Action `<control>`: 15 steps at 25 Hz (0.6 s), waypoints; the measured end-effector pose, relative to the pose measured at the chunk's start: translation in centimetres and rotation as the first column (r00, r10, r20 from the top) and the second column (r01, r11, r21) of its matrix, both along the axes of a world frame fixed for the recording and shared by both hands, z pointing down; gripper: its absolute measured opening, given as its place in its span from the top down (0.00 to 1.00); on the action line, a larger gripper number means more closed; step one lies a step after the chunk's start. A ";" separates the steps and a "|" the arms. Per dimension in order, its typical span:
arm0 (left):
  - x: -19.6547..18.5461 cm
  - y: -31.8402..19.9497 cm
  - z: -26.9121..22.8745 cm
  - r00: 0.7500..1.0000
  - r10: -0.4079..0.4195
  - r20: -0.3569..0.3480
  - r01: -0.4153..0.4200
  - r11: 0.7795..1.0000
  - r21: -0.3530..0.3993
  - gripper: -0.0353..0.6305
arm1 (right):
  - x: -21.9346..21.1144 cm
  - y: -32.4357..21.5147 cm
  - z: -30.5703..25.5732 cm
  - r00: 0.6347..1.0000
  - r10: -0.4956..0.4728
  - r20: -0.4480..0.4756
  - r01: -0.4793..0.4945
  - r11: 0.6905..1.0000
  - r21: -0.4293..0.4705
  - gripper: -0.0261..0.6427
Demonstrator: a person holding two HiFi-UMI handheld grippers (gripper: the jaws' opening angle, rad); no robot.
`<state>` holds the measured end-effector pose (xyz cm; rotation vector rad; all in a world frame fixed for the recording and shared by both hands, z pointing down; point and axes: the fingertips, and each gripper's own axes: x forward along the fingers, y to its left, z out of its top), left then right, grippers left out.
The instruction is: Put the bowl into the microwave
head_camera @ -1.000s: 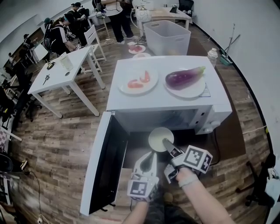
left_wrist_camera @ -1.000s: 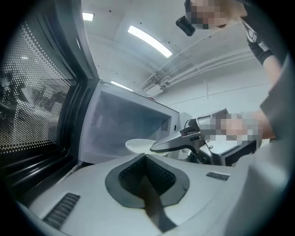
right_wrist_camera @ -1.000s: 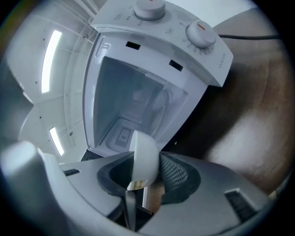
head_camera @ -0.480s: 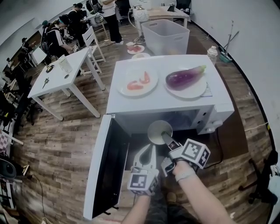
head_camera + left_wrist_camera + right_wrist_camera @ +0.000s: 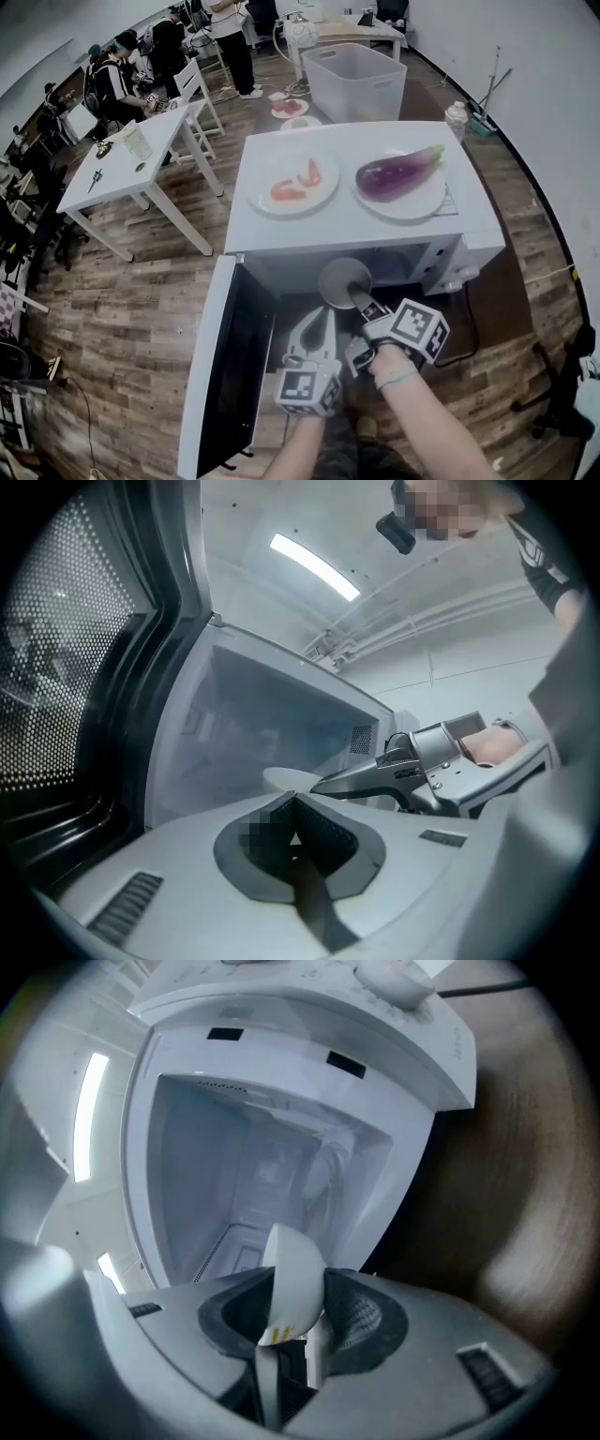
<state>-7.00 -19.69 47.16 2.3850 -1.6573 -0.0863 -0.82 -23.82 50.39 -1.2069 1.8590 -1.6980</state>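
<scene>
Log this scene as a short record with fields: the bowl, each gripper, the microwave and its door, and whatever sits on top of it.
Bowl: white bowl, held by its rim at the mouth of the cavity, not yet set down
Right gripper: right gripper shut on the bowl, facing the cavity
Left gripper: left gripper jaws together, empty, beside the right one
Microwave: white microwave, cavity looks empty
Door: door swung wide open at the person's left
On top: eggplant on one plate, red food pieces on another
</scene>
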 end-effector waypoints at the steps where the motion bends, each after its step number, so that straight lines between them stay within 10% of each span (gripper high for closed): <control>1: 0.0 -0.1 0.1 1.000 0.000 -0.001 0.000 1.000 -0.005 0.96 | 0.0 -0.2 0.0 1.000 0.001 -0.001 -0.001 1.000 -0.001 0.74; 15: 1.1 -0.7 0.6 0.997 0.074 0.003 -0.074 0.997 0.010 0.96 | -0.8 -1.7 -0.1 1.000 0.006 -0.013 -0.006 1.000 0.009 0.73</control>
